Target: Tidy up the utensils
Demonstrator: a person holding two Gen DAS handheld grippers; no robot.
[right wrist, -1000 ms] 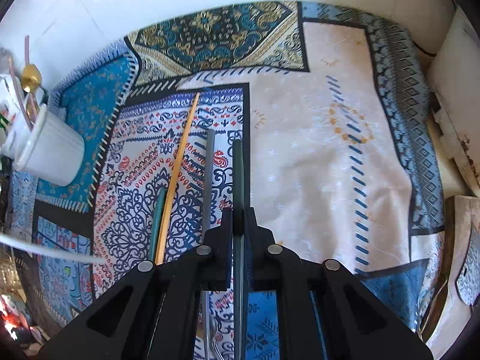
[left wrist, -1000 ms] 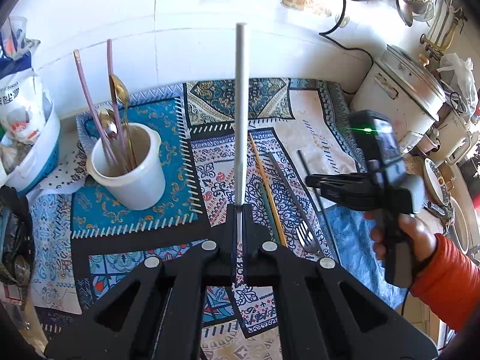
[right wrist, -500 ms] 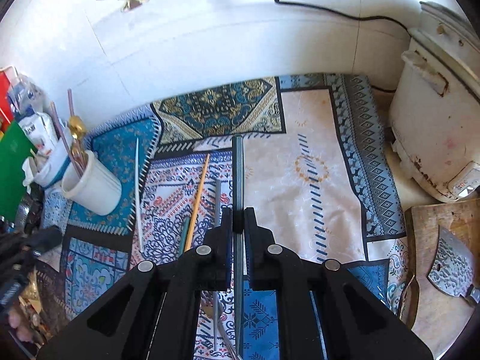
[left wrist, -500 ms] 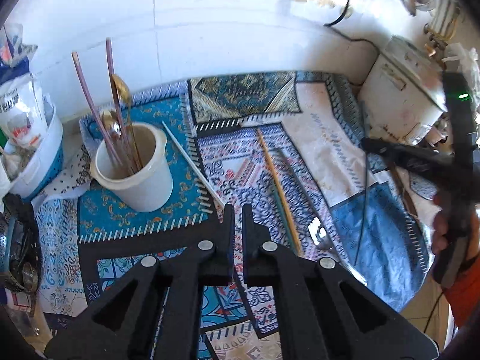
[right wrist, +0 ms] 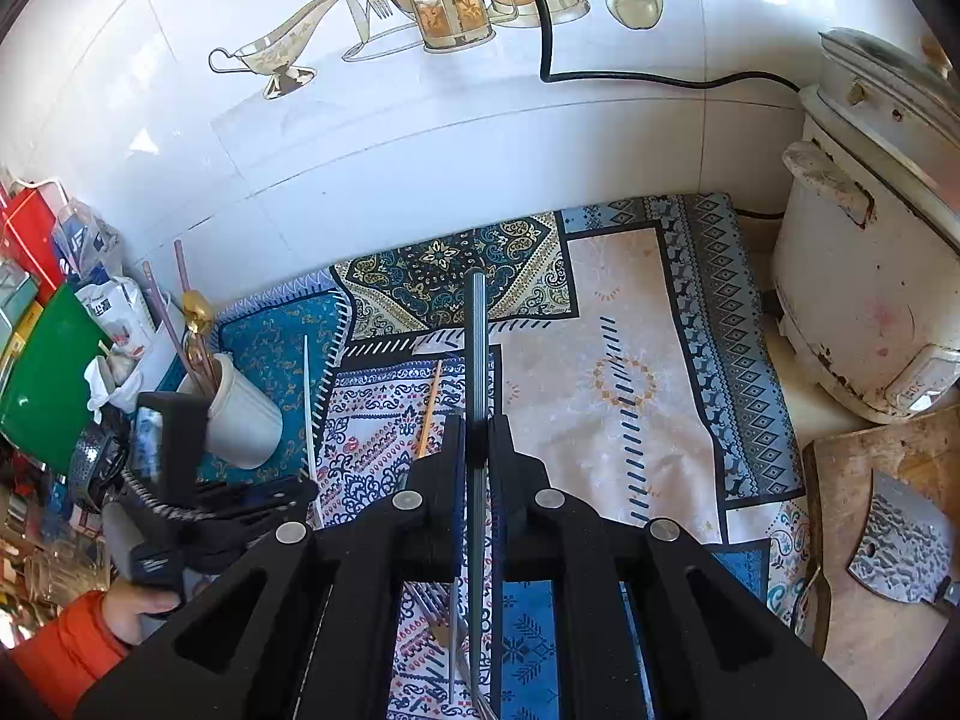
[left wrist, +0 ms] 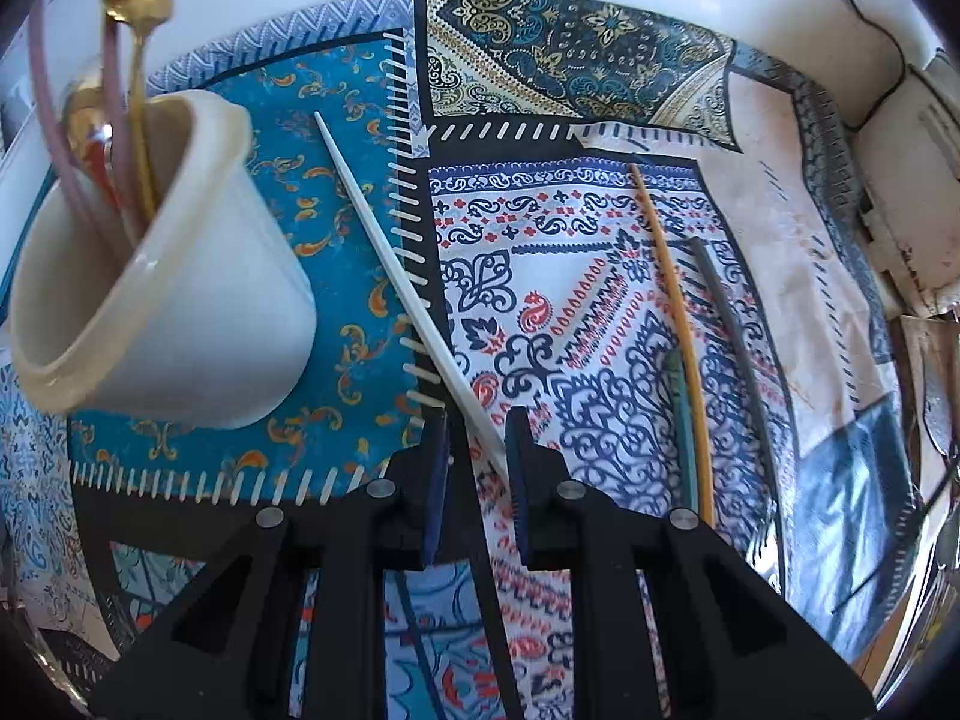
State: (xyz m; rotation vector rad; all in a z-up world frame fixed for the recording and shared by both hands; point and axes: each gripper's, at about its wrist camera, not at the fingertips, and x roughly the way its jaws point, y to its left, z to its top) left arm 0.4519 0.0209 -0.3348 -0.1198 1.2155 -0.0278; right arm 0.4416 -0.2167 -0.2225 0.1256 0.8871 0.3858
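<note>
A white chopstick [left wrist: 390, 264] lies on the patterned cloth [left wrist: 780, 252] beside the white cup [left wrist: 180, 300], which holds gold spoons and pink sticks. My left gripper [left wrist: 477, 426] is open, low over the cloth, its jaws either side of the chopstick's near end. An orange chopstick [left wrist: 672, 324], a green stick [left wrist: 681, 414] and a dark grey stick [left wrist: 732, 336] lie to the right. My right gripper [right wrist: 477, 429] is shut on a grey metal chopstick [right wrist: 478, 348], held above the cloth. The left gripper [right wrist: 264, 495], white chopstick [right wrist: 307, 402] and cup [right wrist: 246, 420] also show in the right wrist view.
A white rice cooker [right wrist: 870, 270] stands at the right, with a wooden board and cleaver [right wrist: 900, 540] in front of it. Bags, boxes and a green bin [right wrist: 36, 384] crowd the left. A fork [right wrist: 453, 630] lies on the cloth below my right gripper. A tiled wall is behind.
The white chopstick left my left gripper and now lies on the cloth; the left gripper opened and dropped low around its near end. My right gripper rose with the grey chopstick.
</note>
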